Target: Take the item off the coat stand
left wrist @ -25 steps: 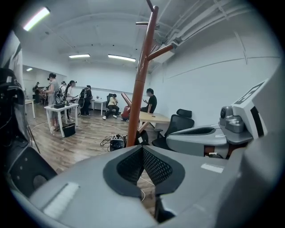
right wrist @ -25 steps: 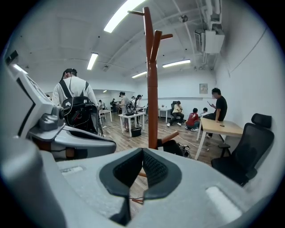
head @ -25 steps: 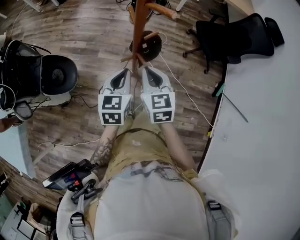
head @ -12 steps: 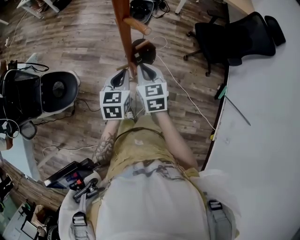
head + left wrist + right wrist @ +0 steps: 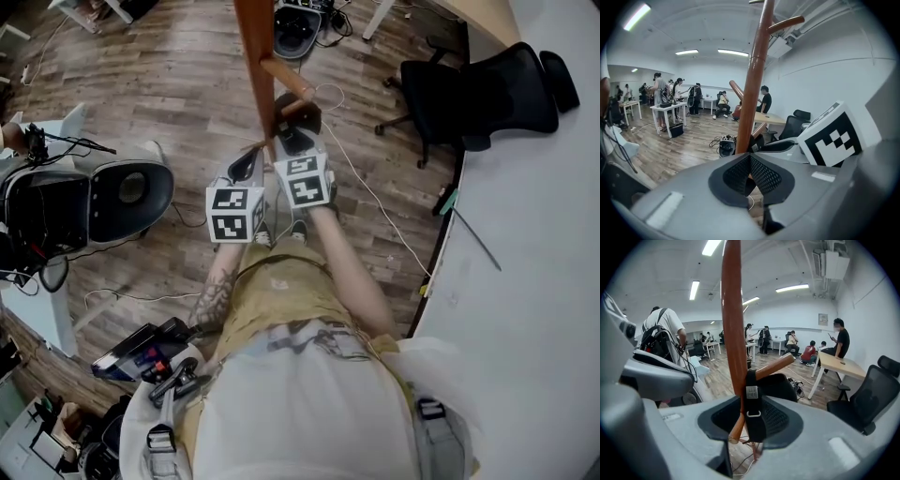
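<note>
Right gripper (image 5: 752, 426) spread wide around the black strap (image 5: 751, 404) on the coat stand (image 5: 732, 310)

Its jaws have just been opening. The strap hangs loose between the pads from a slanted peg (image 5: 778, 364); it carries a metal buckle and a small tag too blurred to read. The dark rounded item (image 5: 782, 384) it belongs to sits just behind. The left gripper (image 5: 750, 174), jaws closed together on nothing, is held just beside it, pointing at the pole. Both forearms reach forward. Each gripper's cube shows black-and-white square markers (image 5: 232, 214).

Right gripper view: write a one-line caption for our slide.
Right gripper, jaws just opening, straddles the black strap hanging from a coat stand peg.
</note>
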{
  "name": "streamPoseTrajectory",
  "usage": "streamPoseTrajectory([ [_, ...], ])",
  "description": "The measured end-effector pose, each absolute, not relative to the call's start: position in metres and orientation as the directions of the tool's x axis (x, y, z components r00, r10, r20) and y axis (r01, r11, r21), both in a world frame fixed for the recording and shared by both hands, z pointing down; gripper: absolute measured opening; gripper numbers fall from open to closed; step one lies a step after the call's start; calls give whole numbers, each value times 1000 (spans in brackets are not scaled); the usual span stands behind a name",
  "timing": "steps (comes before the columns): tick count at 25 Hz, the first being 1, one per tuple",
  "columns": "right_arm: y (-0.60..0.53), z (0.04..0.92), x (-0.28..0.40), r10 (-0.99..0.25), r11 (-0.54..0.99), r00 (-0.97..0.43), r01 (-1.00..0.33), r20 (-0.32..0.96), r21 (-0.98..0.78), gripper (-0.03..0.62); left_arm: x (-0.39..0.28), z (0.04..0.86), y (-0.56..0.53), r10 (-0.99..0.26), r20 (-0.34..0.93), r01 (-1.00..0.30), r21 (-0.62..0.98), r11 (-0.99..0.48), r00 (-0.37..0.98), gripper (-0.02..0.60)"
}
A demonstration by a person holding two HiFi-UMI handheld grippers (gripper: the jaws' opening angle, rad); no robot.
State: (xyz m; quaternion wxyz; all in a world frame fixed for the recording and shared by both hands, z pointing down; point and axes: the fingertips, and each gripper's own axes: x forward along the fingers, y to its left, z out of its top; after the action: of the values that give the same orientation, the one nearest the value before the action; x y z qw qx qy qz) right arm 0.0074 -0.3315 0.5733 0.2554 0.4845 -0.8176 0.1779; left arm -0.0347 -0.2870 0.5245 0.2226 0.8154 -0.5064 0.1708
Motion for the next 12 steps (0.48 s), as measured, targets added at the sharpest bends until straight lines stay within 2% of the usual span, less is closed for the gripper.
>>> streamPoseTrajectory([
  [9, -346, 588, 2, -674, 516, -377, -856, 635, 39, 146, -47, 527, -290, -760, 513, -916, 189, -354, 399, 2],
  [12, -348, 591, -2, -671, 536, -361, -840, 647, 87, 109, -49, 528, -291, -762, 513, -918, 191, -347, 394, 2],
])
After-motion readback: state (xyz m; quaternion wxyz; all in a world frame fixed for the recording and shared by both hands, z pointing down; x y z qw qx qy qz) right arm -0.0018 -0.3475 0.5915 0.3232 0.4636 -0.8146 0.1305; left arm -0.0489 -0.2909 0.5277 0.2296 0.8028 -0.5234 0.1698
